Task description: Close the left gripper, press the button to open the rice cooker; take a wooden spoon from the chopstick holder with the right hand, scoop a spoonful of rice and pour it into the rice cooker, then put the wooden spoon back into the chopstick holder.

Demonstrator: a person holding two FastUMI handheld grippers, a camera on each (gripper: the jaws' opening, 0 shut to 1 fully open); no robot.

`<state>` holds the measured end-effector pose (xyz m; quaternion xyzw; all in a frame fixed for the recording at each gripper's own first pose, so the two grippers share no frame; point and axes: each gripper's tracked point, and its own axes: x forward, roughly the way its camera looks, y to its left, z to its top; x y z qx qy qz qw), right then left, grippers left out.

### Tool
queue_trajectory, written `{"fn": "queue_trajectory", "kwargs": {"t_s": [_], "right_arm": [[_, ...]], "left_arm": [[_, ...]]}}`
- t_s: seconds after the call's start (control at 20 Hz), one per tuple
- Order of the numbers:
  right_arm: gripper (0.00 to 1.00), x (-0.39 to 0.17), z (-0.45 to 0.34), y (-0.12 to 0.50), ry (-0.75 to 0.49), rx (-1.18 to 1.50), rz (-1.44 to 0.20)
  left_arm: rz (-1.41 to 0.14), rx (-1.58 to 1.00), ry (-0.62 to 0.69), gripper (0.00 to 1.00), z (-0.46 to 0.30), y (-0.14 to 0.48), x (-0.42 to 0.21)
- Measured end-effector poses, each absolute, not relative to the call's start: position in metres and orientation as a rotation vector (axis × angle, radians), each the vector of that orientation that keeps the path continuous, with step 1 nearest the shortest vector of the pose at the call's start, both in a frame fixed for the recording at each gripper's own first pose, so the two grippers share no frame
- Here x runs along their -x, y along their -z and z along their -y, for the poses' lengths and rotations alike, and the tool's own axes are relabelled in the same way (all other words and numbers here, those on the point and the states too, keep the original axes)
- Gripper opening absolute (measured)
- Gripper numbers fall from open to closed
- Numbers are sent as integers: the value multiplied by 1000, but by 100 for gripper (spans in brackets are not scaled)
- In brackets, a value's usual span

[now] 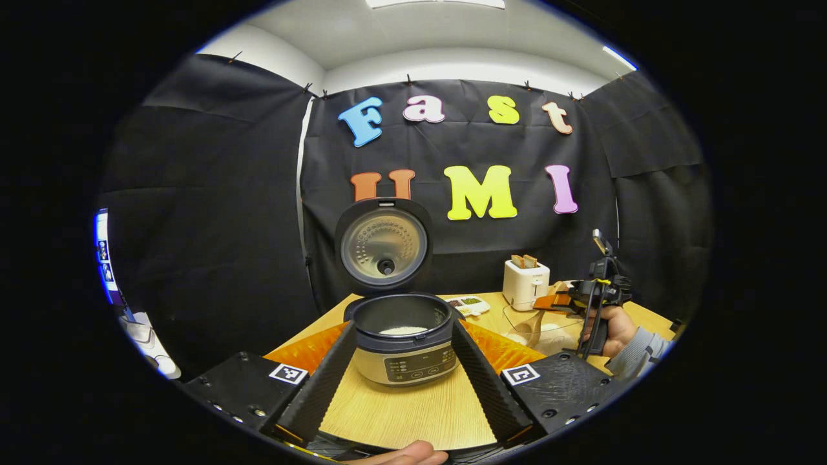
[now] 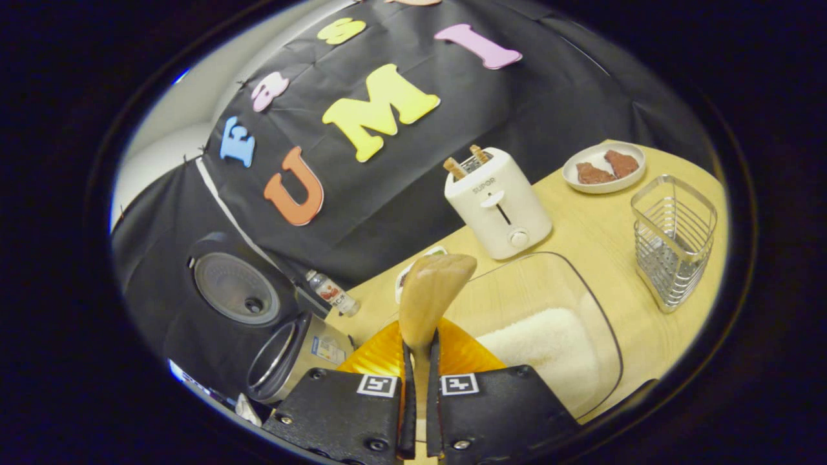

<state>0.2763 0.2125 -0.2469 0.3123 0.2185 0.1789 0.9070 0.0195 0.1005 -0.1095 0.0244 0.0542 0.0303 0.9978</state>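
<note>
Over the glass rice dish [image 2: 549, 342], the right gripper [image 2: 418, 361] is clamped on the wooden spoon [image 2: 429, 290]; return it upright into the chopstick holder [image 2: 672, 242]. The left gripper [image 1: 402, 368], jaws apart, faces the open rice cooker [image 1: 404, 339].

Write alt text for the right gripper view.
The right gripper is shut on a wooden spoon, its bowl raised above a clear container of rice. Beyond stand a toaster, wire chopstick holder and open rice cooker.
</note>
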Motion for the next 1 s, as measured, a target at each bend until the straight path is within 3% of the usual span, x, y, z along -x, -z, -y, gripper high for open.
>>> {"fn": "queue_trajectory", "kwargs": {"t_s": [0.4, 0.6, 0.85, 1.0], "right_arm": [[11, -272, -150, 198, -288, -789, -291], [11, -264, -128, 185, -277, -1028, -274], [11, -245, -102, 155, -314, -1589, -321], [11, -233, -99, 135, -353, -1607, -289]], "left_arm": [[-108, -50, -38, 94, -90, 107, -18], [-108, -61, -43, 94, -89, 105, -19], [-117, -61, -38, 94, -87, 105, -19], [-112, -68, -41, 93, -87, 103, -19]]}}
